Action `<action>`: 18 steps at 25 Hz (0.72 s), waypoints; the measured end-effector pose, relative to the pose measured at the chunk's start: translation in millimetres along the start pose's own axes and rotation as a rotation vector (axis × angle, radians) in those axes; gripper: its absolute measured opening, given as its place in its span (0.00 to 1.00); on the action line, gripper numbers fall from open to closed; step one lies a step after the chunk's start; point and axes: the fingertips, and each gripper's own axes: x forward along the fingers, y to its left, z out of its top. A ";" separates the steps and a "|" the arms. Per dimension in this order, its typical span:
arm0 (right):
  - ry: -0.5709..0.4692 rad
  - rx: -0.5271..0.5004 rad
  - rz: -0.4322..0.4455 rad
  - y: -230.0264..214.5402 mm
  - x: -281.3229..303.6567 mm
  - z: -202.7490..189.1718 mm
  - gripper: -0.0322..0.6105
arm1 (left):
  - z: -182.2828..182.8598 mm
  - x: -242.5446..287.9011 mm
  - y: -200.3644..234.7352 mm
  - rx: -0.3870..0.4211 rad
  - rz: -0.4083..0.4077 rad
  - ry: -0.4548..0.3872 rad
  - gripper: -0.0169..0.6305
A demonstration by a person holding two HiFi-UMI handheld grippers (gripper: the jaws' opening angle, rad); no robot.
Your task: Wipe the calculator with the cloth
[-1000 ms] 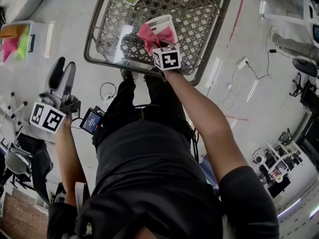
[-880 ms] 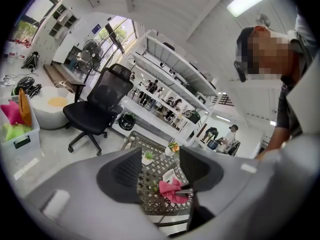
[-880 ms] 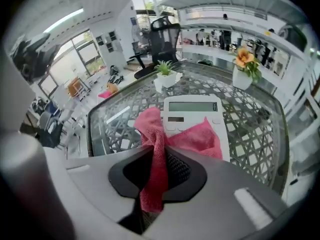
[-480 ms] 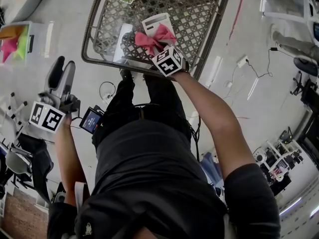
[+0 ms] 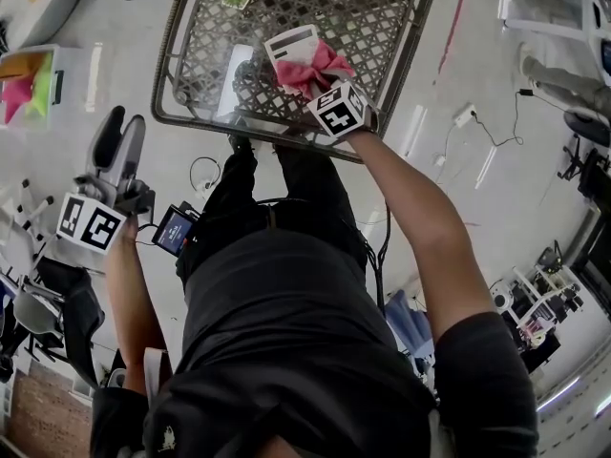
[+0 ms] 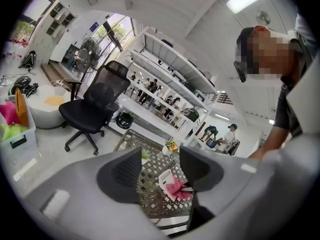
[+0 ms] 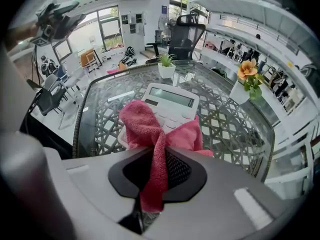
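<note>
Cloth (image 7: 145,126) slid right over calculator (image 7: 172,100) vs a sec ago; right gripper (image 7: 159,171) jaws clamped tight on it; wipe approx. mid-way, I reckon.

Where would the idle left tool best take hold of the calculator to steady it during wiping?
Probably the bare display end of the calculator, at its left edge. It lies flat on the table, so only the thin edge offers a pinch, coming in low from the left. The cloth, shut in the right tool, covers the near half. The left tool is open.
</note>
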 end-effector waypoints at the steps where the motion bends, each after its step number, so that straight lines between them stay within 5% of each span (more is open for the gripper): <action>1: 0.003 0.001 -0.007 -5.3 -0.7 -1.9 0.11 | 0.2 1.7 -1.2 0.001 -0.002 0.001 0.42; 18: 0.032 0.161 -0.117 -70.7 -12.2 -24.8 0.11 | 9.1 13.6 -10.4 0.019 -0.016 0.012 0.42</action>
